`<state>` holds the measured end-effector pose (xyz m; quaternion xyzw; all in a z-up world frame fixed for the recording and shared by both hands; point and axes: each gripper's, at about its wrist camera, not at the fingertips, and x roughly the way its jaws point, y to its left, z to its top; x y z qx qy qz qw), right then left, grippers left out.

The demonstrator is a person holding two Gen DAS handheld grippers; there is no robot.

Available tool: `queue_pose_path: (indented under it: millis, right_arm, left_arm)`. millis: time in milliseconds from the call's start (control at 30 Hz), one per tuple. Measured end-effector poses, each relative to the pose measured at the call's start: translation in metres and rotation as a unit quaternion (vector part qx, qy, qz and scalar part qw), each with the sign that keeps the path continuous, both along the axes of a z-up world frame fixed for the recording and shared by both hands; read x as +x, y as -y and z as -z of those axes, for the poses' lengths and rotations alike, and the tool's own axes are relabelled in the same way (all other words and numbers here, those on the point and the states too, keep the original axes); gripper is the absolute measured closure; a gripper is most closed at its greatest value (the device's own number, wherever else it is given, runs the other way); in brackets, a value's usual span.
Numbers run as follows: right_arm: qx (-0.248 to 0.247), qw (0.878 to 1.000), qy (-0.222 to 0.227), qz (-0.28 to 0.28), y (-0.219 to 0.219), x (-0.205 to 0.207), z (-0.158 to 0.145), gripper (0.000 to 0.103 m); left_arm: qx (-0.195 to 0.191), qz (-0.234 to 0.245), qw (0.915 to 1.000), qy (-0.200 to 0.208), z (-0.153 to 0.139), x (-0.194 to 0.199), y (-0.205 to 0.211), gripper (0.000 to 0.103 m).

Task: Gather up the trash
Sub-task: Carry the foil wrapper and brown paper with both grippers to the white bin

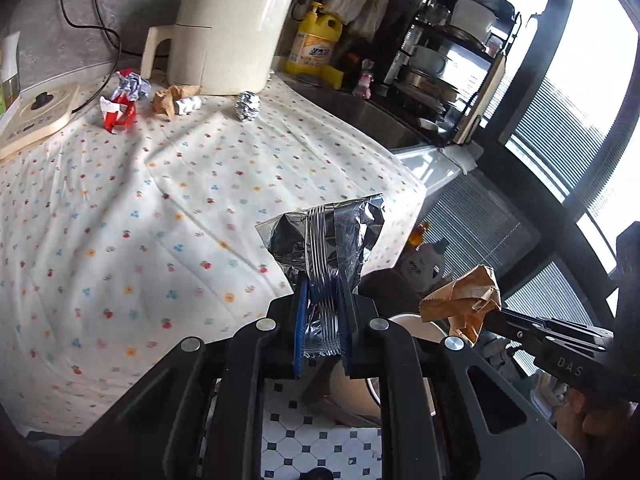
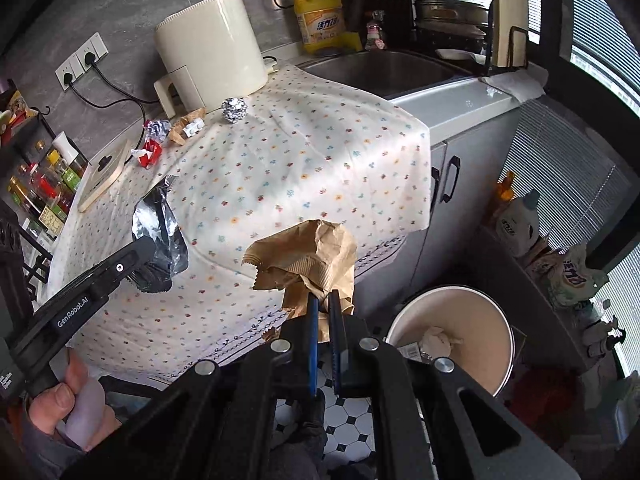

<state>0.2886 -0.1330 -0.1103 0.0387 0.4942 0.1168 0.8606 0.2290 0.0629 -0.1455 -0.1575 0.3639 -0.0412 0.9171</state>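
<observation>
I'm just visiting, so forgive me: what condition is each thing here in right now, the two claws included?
left gripper: shut on silver wrapper.
silver wrapper: crumpled, held above the cloth's edge.
right gripper: shut on brown paper bag.
brown paper bag: crumpled, held in the air.
white bin: open, some trash inside.
foil ball: lying on the tablecloth.
red wrapper: crumpled, on the cloth.

Cream air fryer (image 2: 212, 46) beside yellow detergent bottle (image 2: 320, 16), near sink (image 2: 384, 70).
</observation>
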Motion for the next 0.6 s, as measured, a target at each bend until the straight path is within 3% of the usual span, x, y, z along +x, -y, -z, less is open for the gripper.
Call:
queue_pose_path:
  millis: [333,600]
  right_arm:
    - [-0.016,0.995,-0.028,0.093,0.092,-0.026,0.025,0.097]
    - [-0.010,0.984,-0.064,0.165,0.135,-0.032,0.051,0.097]
  left_arm:
    - [-0.007,0.096,0.9948,-0.033,0.031,0.027,0.095,0.089]
    - [-0.019,0.175,0.9806,-0.086,0.071,0.057,0.151,0.089]
